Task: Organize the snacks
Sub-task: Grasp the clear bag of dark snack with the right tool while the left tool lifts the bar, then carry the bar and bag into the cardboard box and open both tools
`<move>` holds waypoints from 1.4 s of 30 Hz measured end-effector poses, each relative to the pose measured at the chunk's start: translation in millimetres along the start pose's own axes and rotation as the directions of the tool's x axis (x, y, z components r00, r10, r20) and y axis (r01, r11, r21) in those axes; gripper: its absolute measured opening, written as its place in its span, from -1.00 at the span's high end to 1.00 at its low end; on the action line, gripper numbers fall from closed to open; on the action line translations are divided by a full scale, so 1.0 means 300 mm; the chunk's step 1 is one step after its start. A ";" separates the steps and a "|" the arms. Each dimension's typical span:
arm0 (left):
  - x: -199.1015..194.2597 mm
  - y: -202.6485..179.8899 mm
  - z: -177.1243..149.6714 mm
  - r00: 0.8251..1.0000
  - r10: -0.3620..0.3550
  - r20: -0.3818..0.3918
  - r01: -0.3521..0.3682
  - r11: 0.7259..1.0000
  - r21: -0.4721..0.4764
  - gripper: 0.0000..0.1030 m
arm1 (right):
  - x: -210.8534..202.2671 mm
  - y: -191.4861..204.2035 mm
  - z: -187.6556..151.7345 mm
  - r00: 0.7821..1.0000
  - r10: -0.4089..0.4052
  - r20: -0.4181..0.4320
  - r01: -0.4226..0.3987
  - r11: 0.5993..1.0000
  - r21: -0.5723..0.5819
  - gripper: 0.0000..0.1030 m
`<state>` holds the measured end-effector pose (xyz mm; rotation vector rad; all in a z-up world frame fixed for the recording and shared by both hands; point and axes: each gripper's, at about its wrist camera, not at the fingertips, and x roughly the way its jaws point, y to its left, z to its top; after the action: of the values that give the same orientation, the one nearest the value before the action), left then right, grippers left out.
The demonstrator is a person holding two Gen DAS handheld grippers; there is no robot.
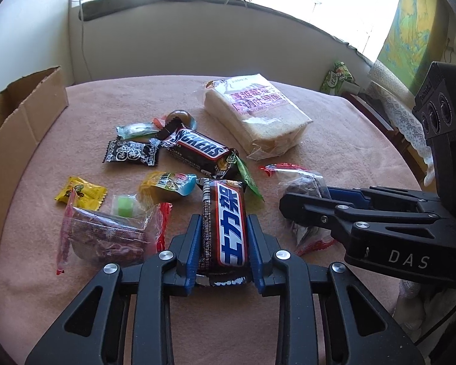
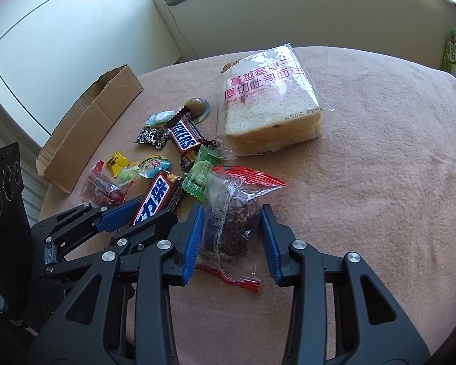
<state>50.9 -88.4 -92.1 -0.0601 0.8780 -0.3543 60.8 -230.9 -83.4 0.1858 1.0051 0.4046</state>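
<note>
My left gripper (image 1: 225, 222) is shut on a Snickers bar with Chinese lettering (image 1: 228, 228), which lies on the pink tablecloth; it also shows in the right wrist view (image 2: 156, 197). My right gripper (image 2: 232, 213) straddles a clear, red-edged bag of dark snacks (image 2: 231, 216); the jaws stand at the bag's sides, and whether they touch it is unclear. That gripper (image 1: 291, 203) and bag (image 1: 307, 182) show in the left wrist view. A second Snickers bar (image 1: 197, 149), small candies and a similar red-edged bag (image 1: 106, 237) lie around.
An open cardboard box (image 1: 18, 127) stands at the table's left edge (image 2: 88, 121). A bag of sliced bread (image 1: 255, 112) lies at the back (image 2: 267, 103). A green packet (image 1: 337, 76) sits beyond the table's right edge.
</note>
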 end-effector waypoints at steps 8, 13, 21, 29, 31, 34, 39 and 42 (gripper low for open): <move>-0.046 0.006 0.001 0.999 -0.022 0.032 0.023 1.000 -0.022 0.48 | -0.058 0.007 0.000 0.999 0.001 0.041 -0.001 1.000 0.005 0.27; -0.106 0.009 0.017 0.996 -0.032 0.077 0.034 0.999 -0.022 0.48 | -0.104 0.039 0.013 0.997 0.004 0.073 -0.003 1.000 -0.012 0.27; -0.203 0.075 0.042 0.989 0.006 0.151 0.002 0.999 -0.051 0.48 | -0.131 0.124 0.058 0.994 0.025 0.109 -0.019 0.998 -0.052 0.27; -0.288 0.225 0.041 0.977 0.086 0.197 -0.063 0.990 -0.123 0.48 | -0.101 0.253 0.109 0.990 0.073 0.122 -0.061 0.993 -0.097 0.27; -0.309 0.262 0.040 0.973 0.108 0.205 -0.080 0.987 -0.140 0.48 | -0.090 0.291 0.126 0.989 0.085 0.122 -0.072 0.991 -0.113 0.27; -0.334 0.319 0.038 0.966 0.141 0.216 -0.104 0.980 -0.171 0.48 | -0.071 0.351 0.155 0.987 0.106 0.120 -0.089 0.986 -0.139 0.27; -0.374 0.422 0.043 0.953 0.196 0.231 -0.144 0.964 -0.226 0.48 | -0.033 0.447 0.204 0.985 0.135 0.112 -0.113 0.977 -0.180 0.27; -0.396 0.474 0.043 0.945 0.226 0.237 -0.165 0.954 -0.251 0.48 | -0.007 0.504 0.235 0.983 0.151 0.107 -0.127 0.971 -0.200 0.27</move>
<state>31.0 83.1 -23.3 -0.2257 0.6493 -0.0527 82.9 -91.8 6.1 0.1053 0.8300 0.6090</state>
